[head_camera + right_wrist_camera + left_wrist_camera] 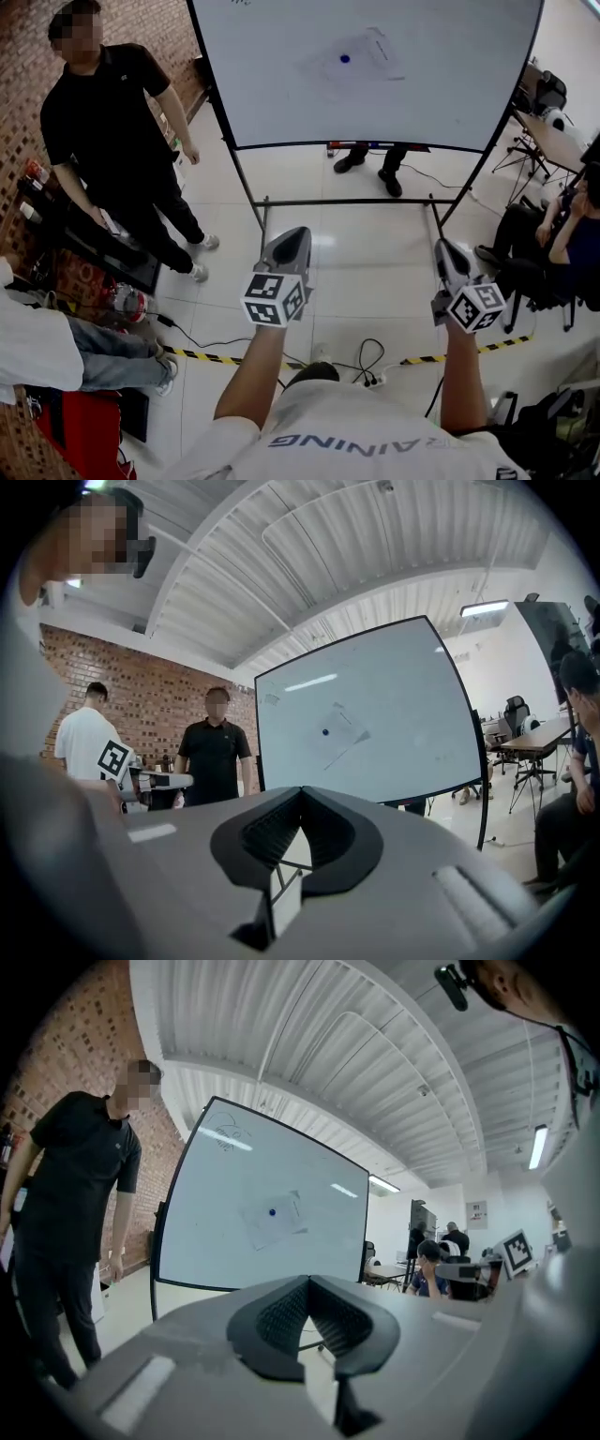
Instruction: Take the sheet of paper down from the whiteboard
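Observation:
A white sheet of paper (361, 58) hangs tilted on the whiteboard (281, 84), pinned by a small blue magnet (345, 58). The same sheet of paper (272, 1218) shows in the left gripper view, and as the sheet of paper (339, 733) in the right gripper view. My left gripper (289, 246) and right gripper (446, 255) are both held level, well short of the board and pointing toward it. Each has its jaws shut with nothing between them. The left gripper (307, 1283) and right gripper (300, 794) show closed tips in their own views.
A person in black (117, 141) stands left of the board by a brick wall. Seated people (562, 244) and a desk (553, 141) are at the right. Someone's feet (370, 164) show behind the board. Cables and a power strip (370, 375) lie on the floor, with striped tape (206, 356).

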